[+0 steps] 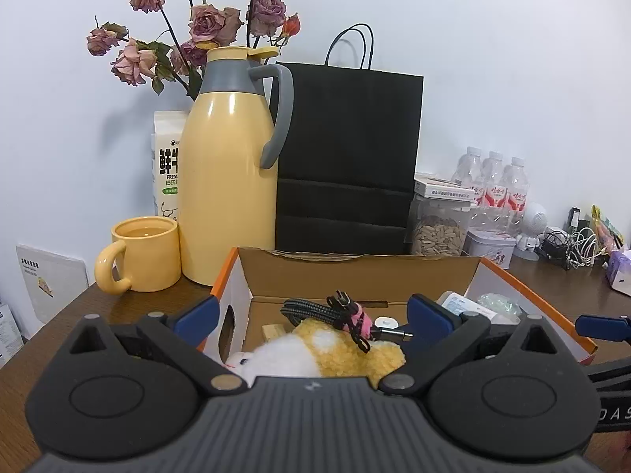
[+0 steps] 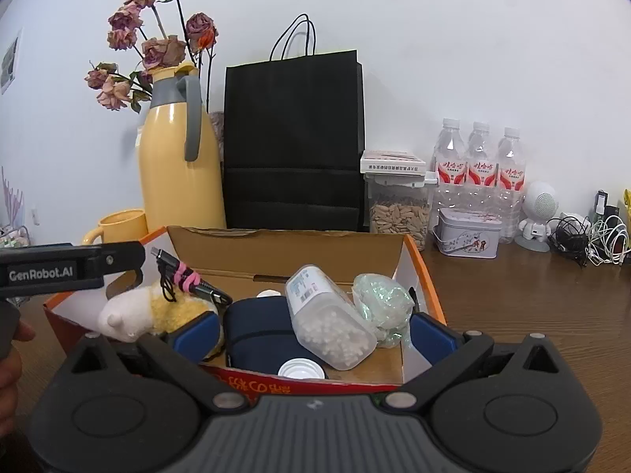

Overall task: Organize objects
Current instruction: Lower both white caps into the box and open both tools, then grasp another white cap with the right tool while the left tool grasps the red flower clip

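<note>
Orange-edged cardboard box sits on the wooden worktop and already holds most of the task's things: a plush toy, a bundled black cable with a pink tie, a dark blue case, a clear plastic jar of white pellets and a crumpled clear wrapper. The left gripper has its fingers spread wide, one blue pad on each side of the plush toy, which lies directly ahead of and between them at the box's left end; the cable rests on top of the toy. Contact between pads and toy cannot be confirmed. The toy's long axis runs roughly across the finger gap, white head to the left and yellow body to the right. The left hand is therefore the nearer one to the toy and cable. The right gripper is also spread wide, level with the box's near wall, with the blue case and the jar ahead between its fingers; the jar lies tilted, its base toward the camera and its labelled end pointing away and left. Both grippers point forward and slightly downward into the box and carry nothing. Judged from this layout, the next move depends on whether the toy is to be seated deeper or the jar straightened.
</note>
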The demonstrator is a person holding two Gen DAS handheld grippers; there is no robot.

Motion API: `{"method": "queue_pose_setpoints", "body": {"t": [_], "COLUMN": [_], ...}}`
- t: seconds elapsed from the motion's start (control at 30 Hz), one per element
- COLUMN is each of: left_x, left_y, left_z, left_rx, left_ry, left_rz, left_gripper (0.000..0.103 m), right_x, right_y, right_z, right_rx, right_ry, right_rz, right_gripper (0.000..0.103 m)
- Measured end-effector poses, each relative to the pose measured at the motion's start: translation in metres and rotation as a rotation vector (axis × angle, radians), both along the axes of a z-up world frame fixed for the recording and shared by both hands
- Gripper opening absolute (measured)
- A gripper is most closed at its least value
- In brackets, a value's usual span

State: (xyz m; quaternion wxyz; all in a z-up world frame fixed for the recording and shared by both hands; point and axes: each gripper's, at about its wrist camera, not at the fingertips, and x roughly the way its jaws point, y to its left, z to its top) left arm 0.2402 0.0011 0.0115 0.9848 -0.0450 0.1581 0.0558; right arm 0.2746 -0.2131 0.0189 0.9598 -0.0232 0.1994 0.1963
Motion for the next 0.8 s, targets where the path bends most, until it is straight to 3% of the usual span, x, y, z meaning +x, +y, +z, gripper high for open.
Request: {"method": "queue_pose_setpoints", "body": {"t": [0.47, 0.8], "left_x": [-0.024, -0.054], "left_y": [-0.003, 0.002], "left_z": [0.0, -0.016], "left_rx": [0.016, 0.035], "left_ry": [-0.013, 0.049], "left_rz": [-0.039, -0.047], "left_gripper": [0.103, 0.103], "right_x": [-0.018, -0.041], "right_y": [-0.011, -0.018], "right_z": [0.007, 0.002], "right_rx": [-0.005, -0.028], "right_ry": [-0.043, -0.039], "right_rz": [-0.003, 0.006], "right_gripper": [0.103, 0.103]}}
